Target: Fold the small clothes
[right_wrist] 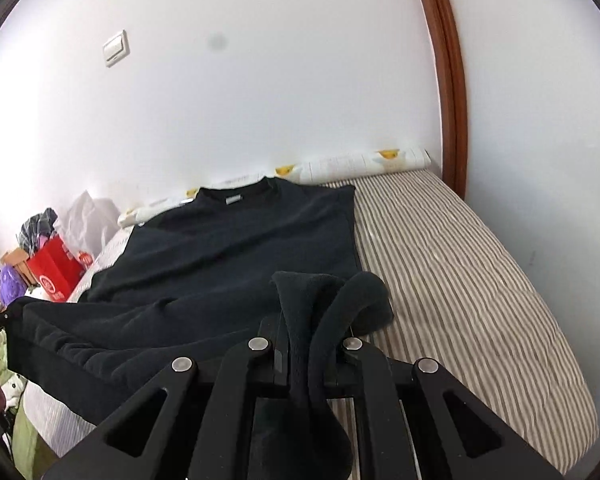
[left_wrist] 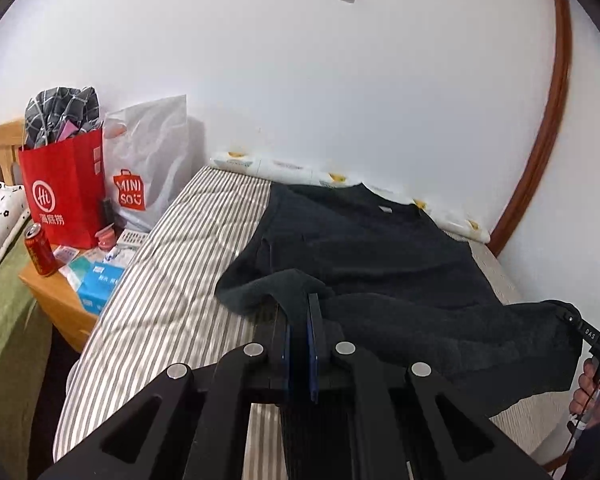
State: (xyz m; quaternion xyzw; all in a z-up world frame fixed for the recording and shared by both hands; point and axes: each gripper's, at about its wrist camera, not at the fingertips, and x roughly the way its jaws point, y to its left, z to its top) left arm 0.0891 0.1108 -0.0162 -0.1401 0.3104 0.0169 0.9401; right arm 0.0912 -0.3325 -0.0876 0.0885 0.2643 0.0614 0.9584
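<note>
Nearest in the left wrist view, the left gripper [left_wrist: 300,320] is clamped narrow on a bunched corner of the shirt [left_wrist: 364,248] at its hem. In the right wrist view the right gripper [right_wrist: 306,332] is likewise closed on a thick roll of the same hem, cloth bulging out between its jaws. The hem is held at both corners and lifted off the bed [left_wrist: 172,272], presumably so that the lower half can be carried toward the collar at 12 o'clock in one even fold.

Beyond the grippers, one dark shirt is spread flat on the striped bed, collar against the wall, its upper body lying smooth. Its sleeves appear already tucked in, though the dark cloth makes this hard to judge.

Farther off, at 9 o'clock in the left view, a small table [left_wrist: 56,300] carries one red can [left_wrist: 40,250], a red bag [left_wrist: 66,188] and a white bag [left_wrist: 148,160]. Two bags and one can are counted; two grippers, one shirt.
</note>
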